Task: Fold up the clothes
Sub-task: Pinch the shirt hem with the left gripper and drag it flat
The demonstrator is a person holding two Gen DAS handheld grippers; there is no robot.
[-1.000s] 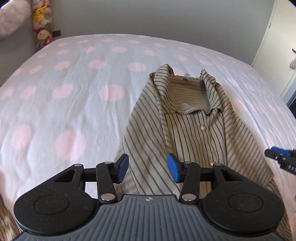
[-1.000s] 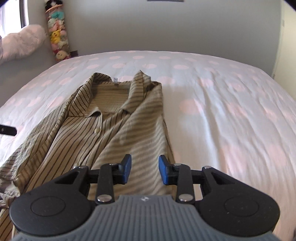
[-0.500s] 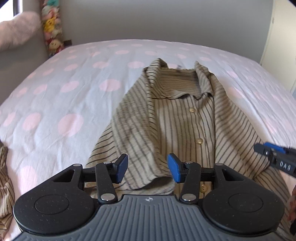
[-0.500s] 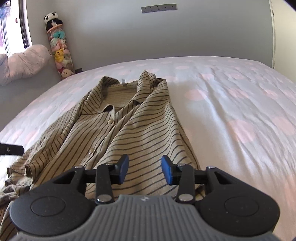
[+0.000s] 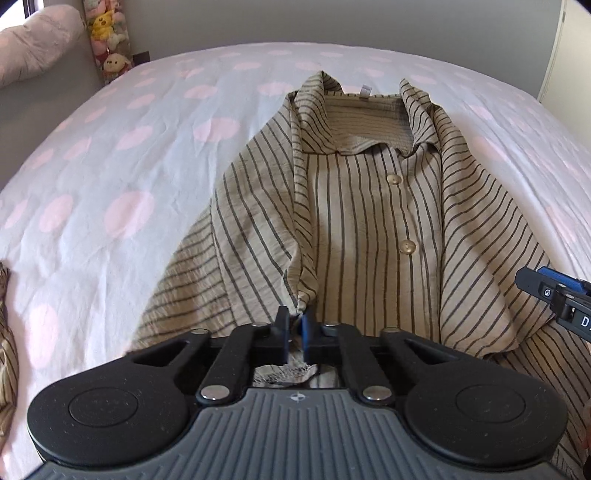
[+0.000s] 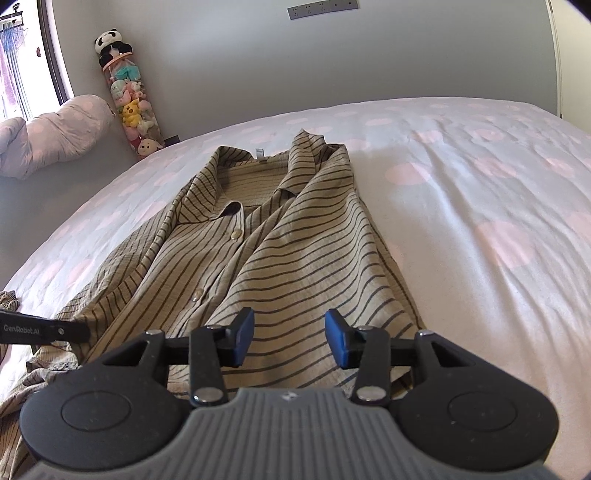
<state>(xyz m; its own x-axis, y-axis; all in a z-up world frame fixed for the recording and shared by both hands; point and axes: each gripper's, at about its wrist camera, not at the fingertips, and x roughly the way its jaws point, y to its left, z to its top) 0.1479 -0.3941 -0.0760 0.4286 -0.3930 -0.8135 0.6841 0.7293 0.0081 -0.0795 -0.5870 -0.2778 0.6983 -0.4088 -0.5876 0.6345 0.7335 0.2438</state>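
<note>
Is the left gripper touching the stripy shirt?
Touching. The left wrist view shows the left gripper shut, pinching a bunched fold of the stripy shirt.

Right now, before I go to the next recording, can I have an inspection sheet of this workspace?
Surface: bed under a pale sheet with pink dots, lightly creased.
Job's things: beige striped shirt lying collar away from the cameras, partly buttoned, both side panels folded in over the front.
Clutter: an edge of more striped fabric at the left border of the left wrist view; I cannot tell what it belongs to.
Grippers: left tongs shut on a bunched fold of the shirt; right tongs open above the folded panel, nothing between them.
Cables: nothing seen.
Surroundings: grey wall, tube of plush toys in the corner, pink dotted pillow, wall socket strip.
</note>
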